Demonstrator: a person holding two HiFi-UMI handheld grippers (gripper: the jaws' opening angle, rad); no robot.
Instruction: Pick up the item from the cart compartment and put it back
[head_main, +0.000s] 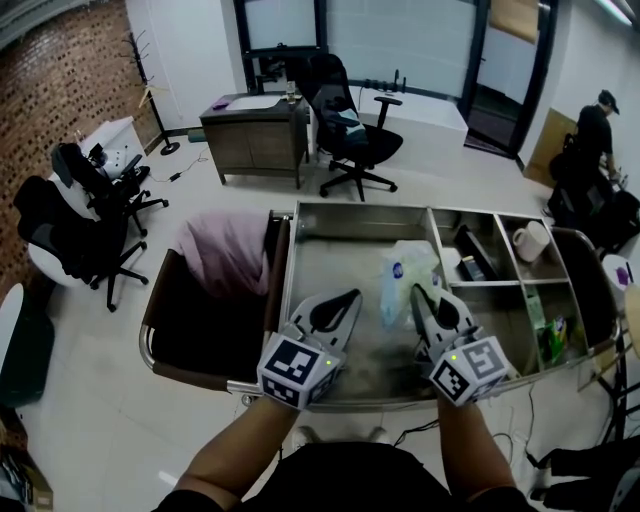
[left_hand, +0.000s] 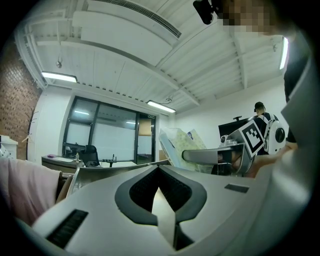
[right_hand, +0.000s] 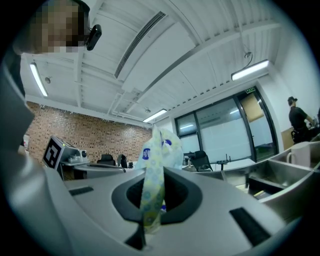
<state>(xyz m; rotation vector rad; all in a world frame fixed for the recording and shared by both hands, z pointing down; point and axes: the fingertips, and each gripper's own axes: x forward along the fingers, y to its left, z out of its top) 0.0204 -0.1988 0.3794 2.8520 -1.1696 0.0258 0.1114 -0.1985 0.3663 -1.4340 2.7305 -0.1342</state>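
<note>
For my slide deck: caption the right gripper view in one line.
Right gripper shut on the edge of a patterned pack; steel cart and white mug at right.

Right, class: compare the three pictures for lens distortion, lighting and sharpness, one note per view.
Head view: even room light, slightly soft, the cart rim bowed by the wide lens. Left gripper view: strong fisheye with black corners, ceiling light strip glares. Right gripper view: same fisheye; the packet pinched in the jaws looks soft at its near edge.
</note>
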